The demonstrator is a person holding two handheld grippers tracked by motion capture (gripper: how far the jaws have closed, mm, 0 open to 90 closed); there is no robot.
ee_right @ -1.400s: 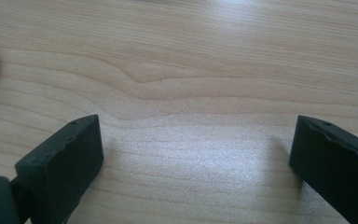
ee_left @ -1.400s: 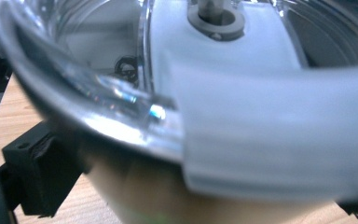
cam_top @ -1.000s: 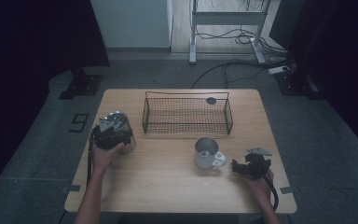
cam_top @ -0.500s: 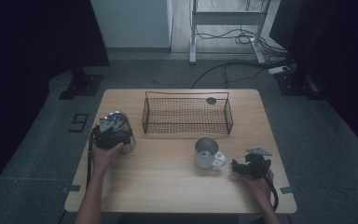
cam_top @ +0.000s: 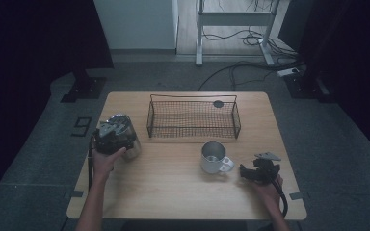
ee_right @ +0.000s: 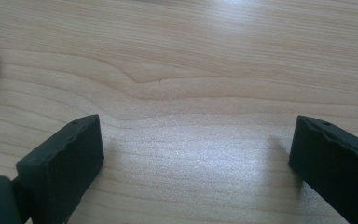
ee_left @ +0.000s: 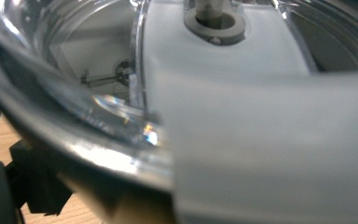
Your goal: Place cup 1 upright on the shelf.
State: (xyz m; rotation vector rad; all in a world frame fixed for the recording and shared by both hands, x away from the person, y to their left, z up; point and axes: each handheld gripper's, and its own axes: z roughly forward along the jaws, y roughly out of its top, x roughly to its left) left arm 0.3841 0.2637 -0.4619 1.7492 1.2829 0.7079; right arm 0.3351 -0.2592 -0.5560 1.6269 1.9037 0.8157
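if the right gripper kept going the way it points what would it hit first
Most likely the metal mug. In the high view the right gripper lies low on the table, open fingers aimed left at the mug's handle side. Nothing lies between them, though its exact line is hard to judge.

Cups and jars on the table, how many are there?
2. A metal mug stands right of centre, in front of the wire basket. A clear glass jar stands at the left edge, with the left gripper at it. None seems hidden.

Lab: dark curtains [cam_top: 38, 43], floor cables [cam_top: 241, 72]
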